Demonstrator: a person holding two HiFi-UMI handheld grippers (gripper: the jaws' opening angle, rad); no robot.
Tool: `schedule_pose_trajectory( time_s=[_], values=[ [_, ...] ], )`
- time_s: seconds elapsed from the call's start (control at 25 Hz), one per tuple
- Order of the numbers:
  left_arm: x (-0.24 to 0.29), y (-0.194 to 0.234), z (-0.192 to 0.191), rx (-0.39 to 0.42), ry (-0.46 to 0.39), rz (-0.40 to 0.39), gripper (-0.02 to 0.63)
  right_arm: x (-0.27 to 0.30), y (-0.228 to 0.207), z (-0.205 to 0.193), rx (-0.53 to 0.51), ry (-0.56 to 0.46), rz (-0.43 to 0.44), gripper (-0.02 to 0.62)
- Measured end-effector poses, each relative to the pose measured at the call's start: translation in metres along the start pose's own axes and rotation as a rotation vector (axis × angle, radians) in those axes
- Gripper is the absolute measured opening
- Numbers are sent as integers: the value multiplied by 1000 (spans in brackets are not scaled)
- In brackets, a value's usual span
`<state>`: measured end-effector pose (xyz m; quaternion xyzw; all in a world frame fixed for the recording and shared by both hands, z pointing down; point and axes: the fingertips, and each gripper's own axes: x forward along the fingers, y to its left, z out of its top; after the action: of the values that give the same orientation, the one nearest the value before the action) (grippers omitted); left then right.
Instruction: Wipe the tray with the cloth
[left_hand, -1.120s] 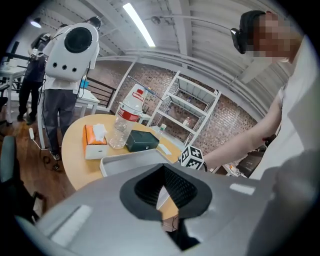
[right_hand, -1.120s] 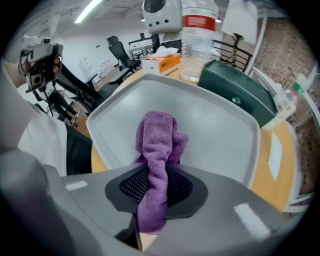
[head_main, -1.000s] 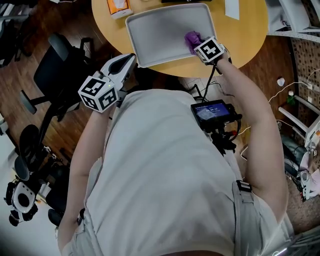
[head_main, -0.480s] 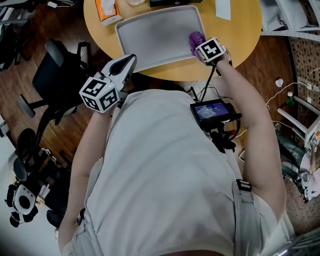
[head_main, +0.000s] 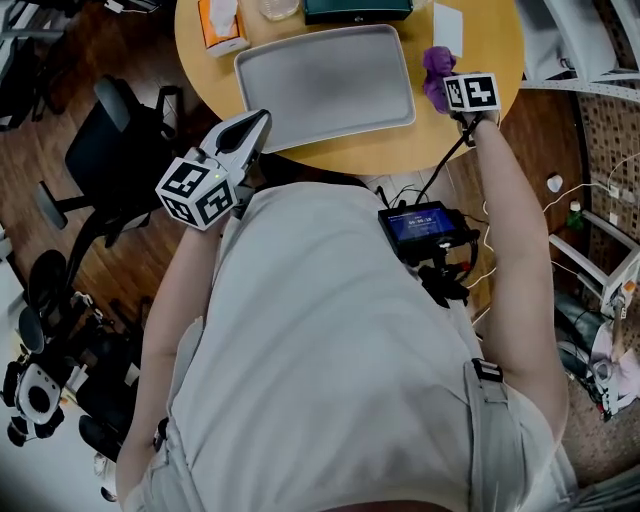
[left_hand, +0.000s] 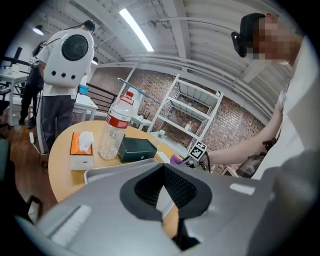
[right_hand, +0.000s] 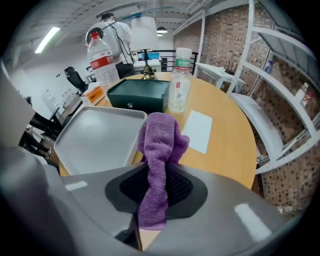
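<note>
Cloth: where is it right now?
In the head view the cloth is at upper right, pinched in the right claw, just right of the tray, beside the white paper.

the cloth is purple terry, fuzzy and matt. the tray is grey and smooth with a dull satin look, probably plastic. the table has a smooth, pale wood top with a low sheen. the bottle is clear, glossy plastic. the sheet of paper is flat, matt white. the right gripper has a matt grey plastic shell and black ribbed pads. the wall is rough brick.
</note>
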<state>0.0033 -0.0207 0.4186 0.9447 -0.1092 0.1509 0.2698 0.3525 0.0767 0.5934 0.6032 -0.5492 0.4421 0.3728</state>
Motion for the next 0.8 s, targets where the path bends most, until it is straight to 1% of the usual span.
schedule_pose_trajectory(
  time_s=[0.08,0.2,0.32,0.48,0.6,0.68,0.72,0.8],
  values=[
    [0,2,2,1,-3,15,0,15,-15,-8,2,56,-21,74],
    [-7,2,2,1,-6,42,0,37,-18,-28,-8,144,-17,75],
    [-16,1,1,0,-8,66,0,48,-16,-44,-29,179,-22,75],
    [-20,2,0,-4,-9,75,0,50,-13,-47,-69,171,-30,77],
    [-15,3,0,1,-7,62,0,52,-11,-45,-100,156,-20,92],
    [-11,4,3,7,-11,51,0,48,-12,-42,-99,117,-6,137],
    [-10,5,5,9,-15,48,0,42,-13,-37,-93,86,1,146],
    [-9,11,8,9,-26,43,0,21,-11,-21,-75,-4,22,172]
  ],
)
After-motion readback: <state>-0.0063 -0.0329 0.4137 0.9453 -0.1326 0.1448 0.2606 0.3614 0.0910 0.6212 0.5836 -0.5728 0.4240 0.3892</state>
